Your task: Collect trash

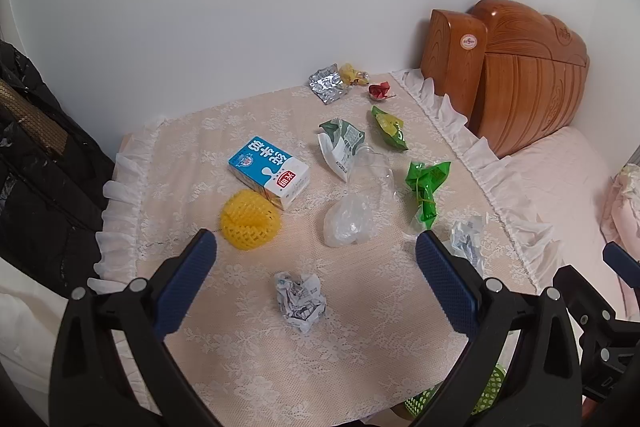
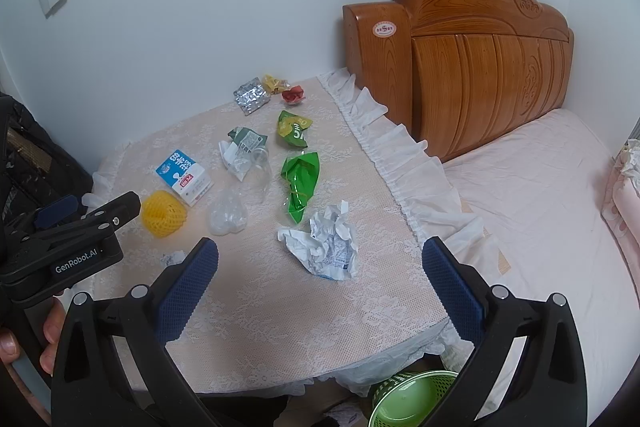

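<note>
Both tongs — left tongs, right tongs — gape empty above my littered counter; green basket waits at five o'clock.

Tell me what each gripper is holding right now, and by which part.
Nothing is held. The left gripper and the right gripper both stand open above the table, with no trash between their fingers; a crumpled paper ball lies below the left one.
</note>
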Tool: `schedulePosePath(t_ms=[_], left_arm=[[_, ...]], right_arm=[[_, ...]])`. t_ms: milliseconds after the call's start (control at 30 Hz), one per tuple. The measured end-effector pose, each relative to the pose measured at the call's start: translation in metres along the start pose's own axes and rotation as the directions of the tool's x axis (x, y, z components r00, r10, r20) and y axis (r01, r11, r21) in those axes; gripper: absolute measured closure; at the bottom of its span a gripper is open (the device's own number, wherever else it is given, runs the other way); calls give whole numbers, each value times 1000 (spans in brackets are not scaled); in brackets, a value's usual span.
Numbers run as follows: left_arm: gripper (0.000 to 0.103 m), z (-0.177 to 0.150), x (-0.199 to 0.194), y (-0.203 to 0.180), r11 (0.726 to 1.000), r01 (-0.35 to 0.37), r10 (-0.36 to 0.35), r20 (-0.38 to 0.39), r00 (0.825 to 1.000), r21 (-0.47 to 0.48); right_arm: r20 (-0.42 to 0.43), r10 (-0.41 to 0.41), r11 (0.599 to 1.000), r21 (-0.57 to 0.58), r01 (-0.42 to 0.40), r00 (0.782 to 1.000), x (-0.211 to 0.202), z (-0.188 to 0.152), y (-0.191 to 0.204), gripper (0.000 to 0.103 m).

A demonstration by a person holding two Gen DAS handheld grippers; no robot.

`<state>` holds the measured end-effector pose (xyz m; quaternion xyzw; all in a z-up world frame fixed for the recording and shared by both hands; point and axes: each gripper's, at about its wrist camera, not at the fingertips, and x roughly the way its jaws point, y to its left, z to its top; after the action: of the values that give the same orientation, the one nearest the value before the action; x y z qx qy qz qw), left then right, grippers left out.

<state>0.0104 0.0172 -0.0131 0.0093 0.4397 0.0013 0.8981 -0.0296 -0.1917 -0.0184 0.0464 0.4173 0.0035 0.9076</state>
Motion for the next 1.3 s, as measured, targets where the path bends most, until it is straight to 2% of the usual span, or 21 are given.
schedulePosePath(t_ms=[1300], left_arm=[[8, -1, 0, 0, 1000, -6, 6, -3, 1000, 0]], right_arm=[[-2, -3, 1000, -1, 3, 1000, -1, 2, 2, 2]])
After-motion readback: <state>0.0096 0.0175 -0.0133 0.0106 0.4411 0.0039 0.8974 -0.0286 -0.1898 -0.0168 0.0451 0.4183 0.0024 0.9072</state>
